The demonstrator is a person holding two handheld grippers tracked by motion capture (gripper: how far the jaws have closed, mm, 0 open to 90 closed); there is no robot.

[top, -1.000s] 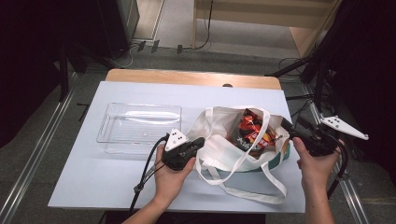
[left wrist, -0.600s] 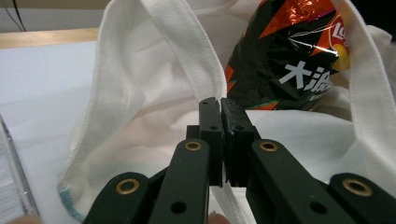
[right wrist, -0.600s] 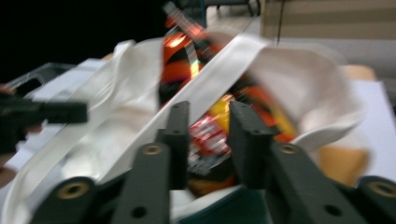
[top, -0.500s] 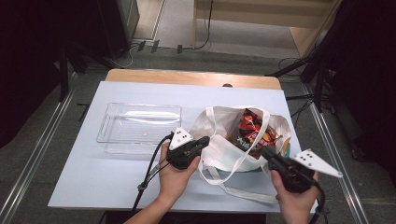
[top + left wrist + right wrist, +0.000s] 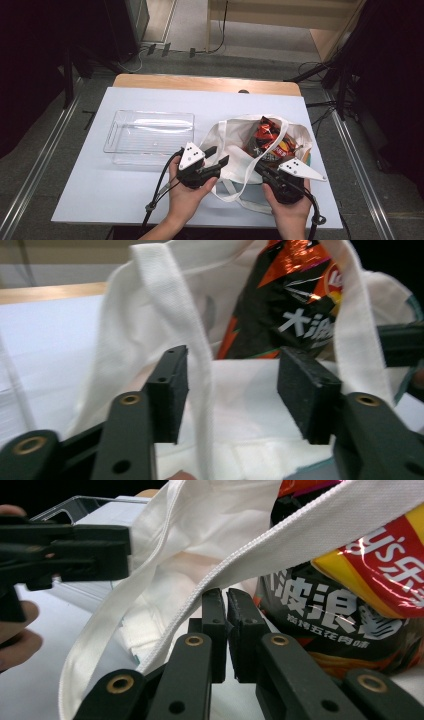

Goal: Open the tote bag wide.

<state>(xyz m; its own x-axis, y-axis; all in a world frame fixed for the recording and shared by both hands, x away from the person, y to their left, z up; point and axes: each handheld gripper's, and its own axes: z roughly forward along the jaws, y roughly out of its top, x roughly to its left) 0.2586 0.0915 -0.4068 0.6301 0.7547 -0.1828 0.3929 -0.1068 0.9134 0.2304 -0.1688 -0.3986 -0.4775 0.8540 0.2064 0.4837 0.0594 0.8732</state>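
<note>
Left tool (image 5: 216, 156) first: your jaws have just been opening and now stand about half apart, with one white strap (image 5: 200, 390) of the tote bag (image 5: 230, 145) running up between the pads but neither pad pressing on it, so nothing is gripped there. Off to that tool's left and a bit beyond sits the clear tray (image 5: 150, 137) on the counter (image 5: 100, 200), nothing in it that I can see. The bag lies right ahead of both tools, mouth gaping toward you, with snack packets (image 5: 267, 142) stuffed inside.

Your right tool (image 5: 226, 630) is closed up, pads together at the near edge of the bag. A strap crosses just above its tips, and I can't tell if any cloth is actually pinched.

Handling-wise I'd guess that tote is floppy, light canvas: it'll sag and fold wherever you pull, so grab the hem of the mouth or a strap near its stitched root, not the loose middle. The packets look crinkly, slick and air-filled with crushable chips, so pinch a top seam, lightly.

Pose: both your forearms come in low from the near counter edge, left hand (image 5: 187, 195) palm-up cradling its tool pointing right-forward, right hand (image 5: 290, 210) angled in toward the bag's mouth.
</note>
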